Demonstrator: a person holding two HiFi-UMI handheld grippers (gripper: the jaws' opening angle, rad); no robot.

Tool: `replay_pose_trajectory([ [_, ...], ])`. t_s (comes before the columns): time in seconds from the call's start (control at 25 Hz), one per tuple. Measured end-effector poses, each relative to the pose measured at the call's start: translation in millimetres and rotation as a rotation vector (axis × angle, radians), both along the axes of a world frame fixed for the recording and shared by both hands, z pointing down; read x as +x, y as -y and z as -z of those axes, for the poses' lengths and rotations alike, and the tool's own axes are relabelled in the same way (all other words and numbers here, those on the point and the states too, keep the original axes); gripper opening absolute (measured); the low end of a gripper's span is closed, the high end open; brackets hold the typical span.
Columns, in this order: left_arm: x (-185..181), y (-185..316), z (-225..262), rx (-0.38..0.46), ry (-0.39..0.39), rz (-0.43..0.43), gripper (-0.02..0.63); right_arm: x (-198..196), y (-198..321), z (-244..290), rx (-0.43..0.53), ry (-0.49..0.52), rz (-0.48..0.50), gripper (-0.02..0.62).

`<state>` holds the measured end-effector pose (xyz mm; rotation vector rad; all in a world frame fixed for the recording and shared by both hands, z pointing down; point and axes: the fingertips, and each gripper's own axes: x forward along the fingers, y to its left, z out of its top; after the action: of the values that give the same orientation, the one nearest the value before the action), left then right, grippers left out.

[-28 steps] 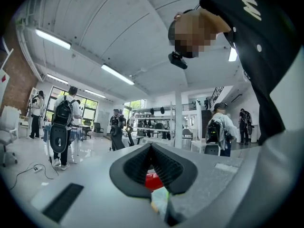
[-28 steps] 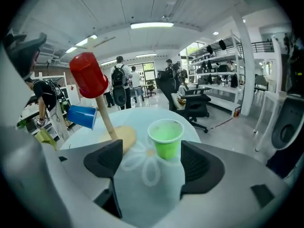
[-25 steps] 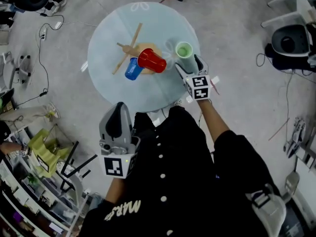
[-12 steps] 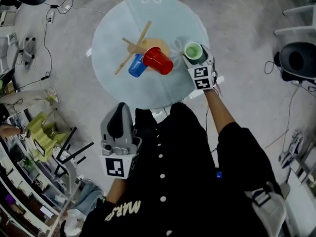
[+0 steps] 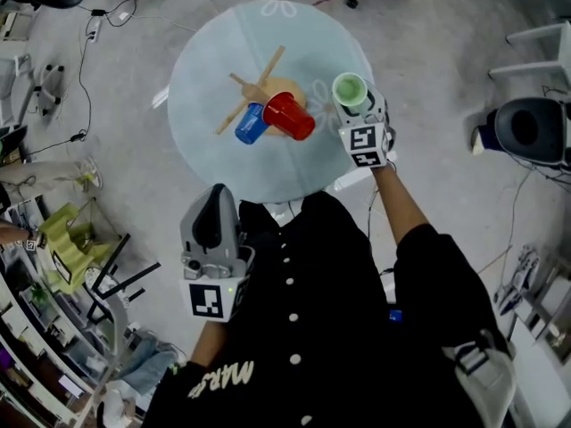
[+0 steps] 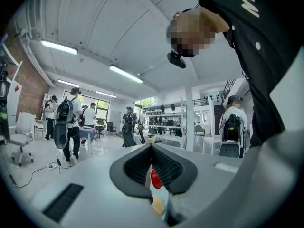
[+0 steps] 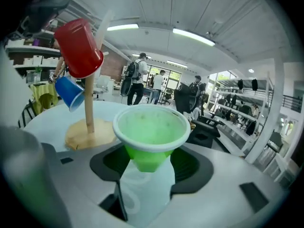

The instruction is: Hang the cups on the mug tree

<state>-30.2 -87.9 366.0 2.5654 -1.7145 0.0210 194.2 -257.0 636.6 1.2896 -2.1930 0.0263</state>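
The right gripper [image 5: 357,107] has its jaws partly closed on the lower body of the green cup [image 5: 351,89]. The cup stands upright with its mouth up, at the right edge of the round desk [image 5: 223,52]. The jaws have just been closing, with this cup between them. A second ago they stood wide open just short of the cup, on its near side; now they flank and hold it, and the marker cube has rolled to face up more squarely. There are three cups in all: one green, one red, one blue. The red cup [image 5: 289,115] and the blue cup [image 5: 251,124] hang tilted on the one wooden mug tree [image 5: 268,68] near the desk's middle, touching each other, as they did before. The left gripper [image 5: 217,196] is off the desk's near edge, against the person's dark jacket. Its jaws are together with nothing in them, and it has kept its place.
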Motion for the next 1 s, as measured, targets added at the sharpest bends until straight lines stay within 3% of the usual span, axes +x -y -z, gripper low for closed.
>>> replay_pose_trajectory([
  [0.32,-17.0,-12.0,26.1,0.072,-0.028,0.012,-0.005,-40.8,14.5,101.5,0.128,-0.015,0.178,0.264],
  [0.72,-44.7,-18.5,47.6,0.135,-0.061,0.04,-0.005,-94.8,27.6,186.0,0.262,-0.214,0.397,0.265],
  [1.0,-63.7,-24.0,56.7,0.155,-0.082,0.039,-0.005,-117.7,23.6,213.5,0.344,-0.38,0.447,0.267],
])
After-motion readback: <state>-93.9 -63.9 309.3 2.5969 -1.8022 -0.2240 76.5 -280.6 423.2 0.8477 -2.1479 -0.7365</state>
